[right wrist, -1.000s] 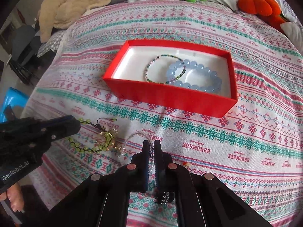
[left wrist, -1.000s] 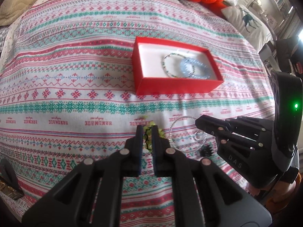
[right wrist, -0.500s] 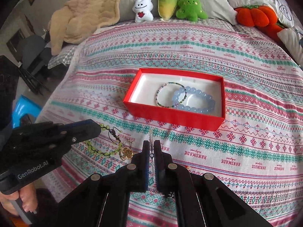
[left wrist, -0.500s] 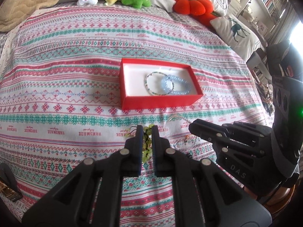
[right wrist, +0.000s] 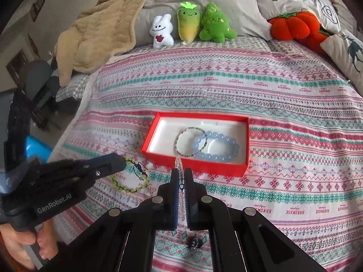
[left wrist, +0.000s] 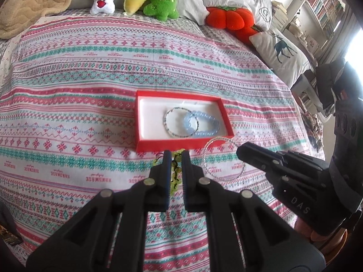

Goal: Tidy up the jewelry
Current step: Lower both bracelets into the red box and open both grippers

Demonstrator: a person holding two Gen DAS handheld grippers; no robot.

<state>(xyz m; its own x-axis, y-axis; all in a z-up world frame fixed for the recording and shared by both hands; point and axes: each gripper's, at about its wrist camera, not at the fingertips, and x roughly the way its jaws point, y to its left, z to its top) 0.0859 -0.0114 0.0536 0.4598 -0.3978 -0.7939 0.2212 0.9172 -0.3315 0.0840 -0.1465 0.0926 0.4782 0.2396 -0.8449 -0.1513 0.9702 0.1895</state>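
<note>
A red box (left wrist: 179,146) (right wrist: 195,166) with a white lining lies on the patterned bedspread. It holds a thin multicolour bead bracelet (left wrist: 180,122) (right wrist: 190,141) and a chunky pale blue bead bracelet (left wrist: 203,123) (right wrist: 215,146). My left gripper (left wrist: 174,156) (right wrist: 122,163) is shut on a green bead bracelet (left wrist: 175,172) (right wrist: 130,179), lifted above the bed. My right gripper (right wrist: 181,172) (left wrist: 240,150) is shut on a clear bead bracelet (left wrist: 223,158) (right wrist: 180,165), which hangs as a loop just before the box's near wall.
A small dark trinket (right wrist: 194,242) lies on the bedspread under my right gripper. Plush toys (right wrist: 190,25), an orange pumpkin cushion (right wrist: 292,26), pillows and a beige blanket (right wrist: 95,36) line the far end of the bed.
Both grippers have risen from the bedspread and pulled back, each lifting its bracelet. The box now looks smaller and farther away.
</note>
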